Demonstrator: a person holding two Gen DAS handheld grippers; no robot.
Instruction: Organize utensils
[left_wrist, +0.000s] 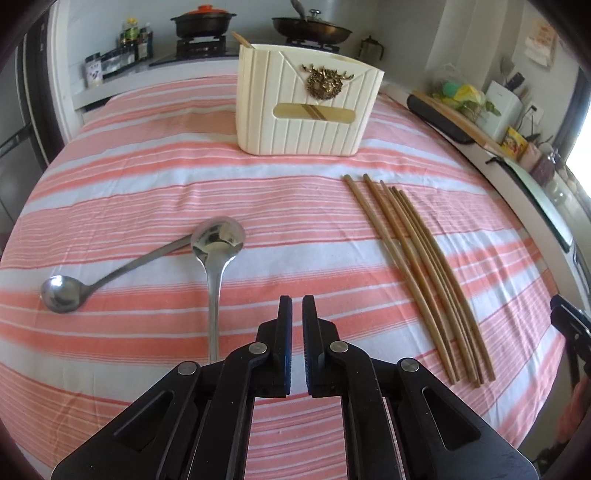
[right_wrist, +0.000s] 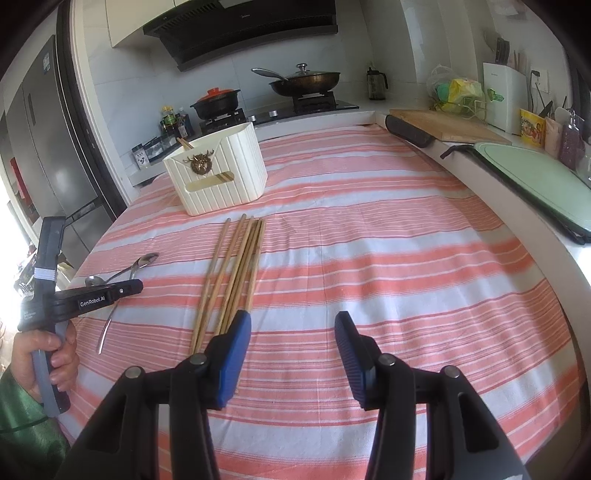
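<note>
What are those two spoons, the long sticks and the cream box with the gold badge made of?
The two spoons look like polished steel: they are grey and mirror the room. The sticks look like chopsticks of bamboo or wood: matte tan, slim. The cream box seems moulded plastic, ribbed and slightly glossy; its badge looks like brass-coloured metal, though it may be painted.

Black hand-held gripper (right_wrist: 291, 325) with blue pads (right_wrist: 236, 354), green sleeve (right_wrist: 22, 424).

Both wrist views look steeply down past their own fingers across the striped table (left_wrist: 147, 155); both share the holder (left_wrist: 308, 101) ahead and the chopsticks (right_wrist: 232, 273).
</note>
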